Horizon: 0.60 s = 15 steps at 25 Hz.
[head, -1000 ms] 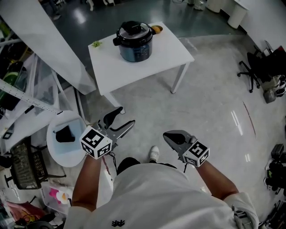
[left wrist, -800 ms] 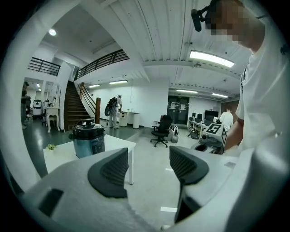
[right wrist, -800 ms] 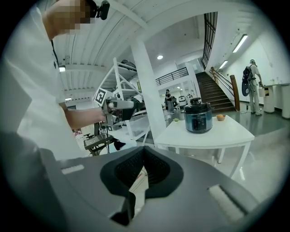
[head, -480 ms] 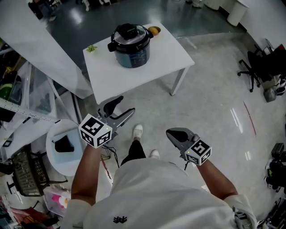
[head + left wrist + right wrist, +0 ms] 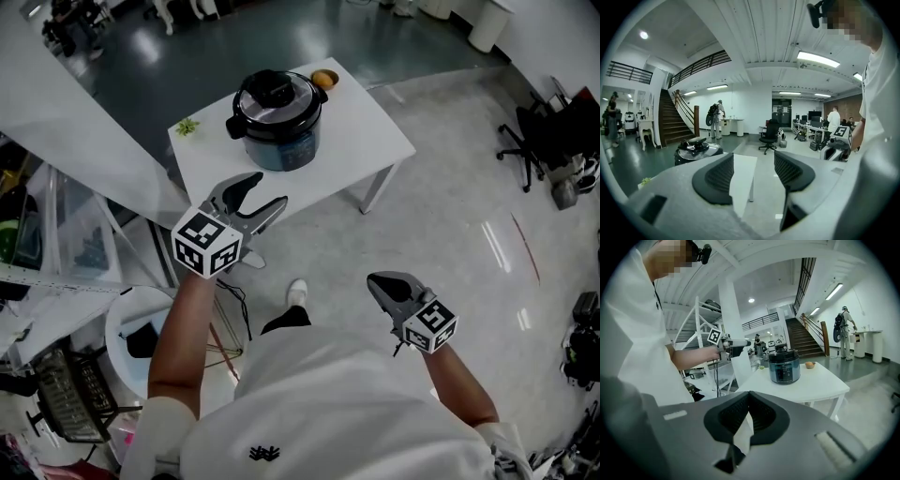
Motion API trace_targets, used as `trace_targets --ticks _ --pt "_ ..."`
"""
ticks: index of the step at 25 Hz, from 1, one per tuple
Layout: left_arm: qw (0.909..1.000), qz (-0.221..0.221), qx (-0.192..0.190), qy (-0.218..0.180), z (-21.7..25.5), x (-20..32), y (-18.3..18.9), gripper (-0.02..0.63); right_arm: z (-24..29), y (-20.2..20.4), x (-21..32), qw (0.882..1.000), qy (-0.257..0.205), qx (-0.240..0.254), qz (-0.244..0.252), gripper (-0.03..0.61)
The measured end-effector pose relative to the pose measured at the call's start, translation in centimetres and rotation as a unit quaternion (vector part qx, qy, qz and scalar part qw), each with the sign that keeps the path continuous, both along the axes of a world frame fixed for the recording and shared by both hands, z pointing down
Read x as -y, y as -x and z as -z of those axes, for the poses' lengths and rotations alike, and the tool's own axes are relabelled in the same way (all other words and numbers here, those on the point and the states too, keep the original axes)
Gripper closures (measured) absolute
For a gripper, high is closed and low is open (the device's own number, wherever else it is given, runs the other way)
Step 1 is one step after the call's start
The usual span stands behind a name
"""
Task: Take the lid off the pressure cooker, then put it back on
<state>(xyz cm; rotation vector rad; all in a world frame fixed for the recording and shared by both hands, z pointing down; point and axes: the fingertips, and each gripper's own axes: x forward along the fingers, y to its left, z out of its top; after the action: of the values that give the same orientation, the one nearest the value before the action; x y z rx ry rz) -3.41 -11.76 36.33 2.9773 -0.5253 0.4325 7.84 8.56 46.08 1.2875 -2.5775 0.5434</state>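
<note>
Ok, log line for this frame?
dark round pressure cooker on white table: black lid on, untouched | left gripper: open, empty | right gripper: shut, empty

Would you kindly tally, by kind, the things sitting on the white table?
pressure cooker, lid on: 1
small orange item: 1
small green item: 1
Total: 3

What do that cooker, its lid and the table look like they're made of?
Cooker: dark bluish body with a smooth sheen, probably coated metal. Lid: a shiny ring that catches the light like metal, with a black knob and handles that look plastic. Table: matte white top and legs, perhaps laminate or painted; I can't tell which.
</note>
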Motion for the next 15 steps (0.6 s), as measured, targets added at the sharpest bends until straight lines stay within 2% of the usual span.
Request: trace_targets --ticks 15 --pt "0.9988 -0.024 0.035 -0.025 -1.6 19.1 -2.8 0.325 -0.9 1.1 8.9 0.996 0.018 0.001 -0.092 0.565"
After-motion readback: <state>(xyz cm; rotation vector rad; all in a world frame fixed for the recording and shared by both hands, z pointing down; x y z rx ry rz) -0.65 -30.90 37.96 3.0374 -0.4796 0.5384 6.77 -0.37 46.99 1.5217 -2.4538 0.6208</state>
